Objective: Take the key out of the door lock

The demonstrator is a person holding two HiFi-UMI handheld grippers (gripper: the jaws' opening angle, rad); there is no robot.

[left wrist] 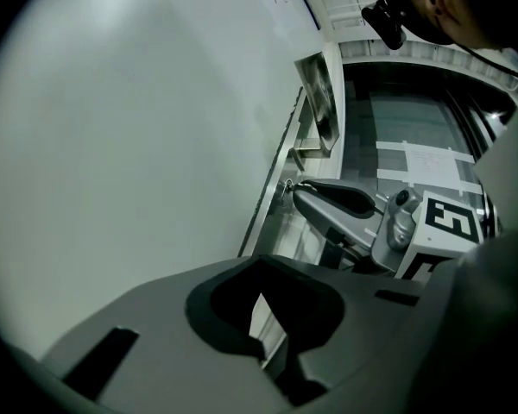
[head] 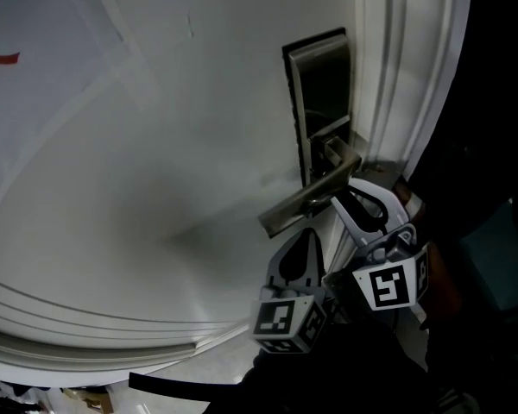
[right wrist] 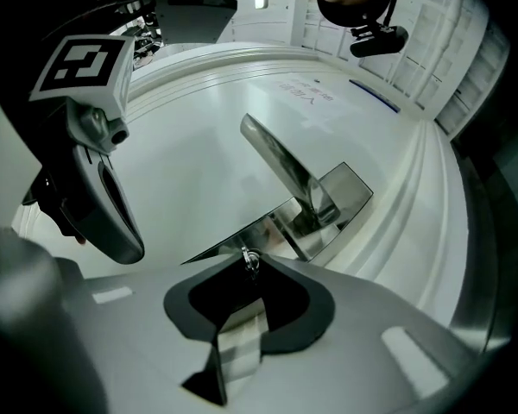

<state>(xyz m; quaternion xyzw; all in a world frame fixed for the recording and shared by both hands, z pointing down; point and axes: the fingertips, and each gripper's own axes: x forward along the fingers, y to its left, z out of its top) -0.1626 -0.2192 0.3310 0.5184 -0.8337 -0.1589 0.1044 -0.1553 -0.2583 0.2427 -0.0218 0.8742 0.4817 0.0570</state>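
Right claw (right wrist: 247, 266) clamped on the key (right wrist: 249, 255) at the lock plate (right wrist: 350, 188), near the handle (right wrist: 281, 158); left claw (left wrist: 263, 261) closed, empty, beside the white door (left wrist: 138, 128).

Head view looked steeply down the white door (head: 155, 171) from close, onto the handle (head: 309, 198), with left gripper (head: 306, 235) and right gripper (head: 338, 200) low in frame. Left gripper view sat almost against the door face, looking along it toward the right gripper. Right gripper view faced the lock plate (right wrist: 328, 205) from very near, key (right wrist: 247, 257) at its jaw tips. All three shared door and lock plate.
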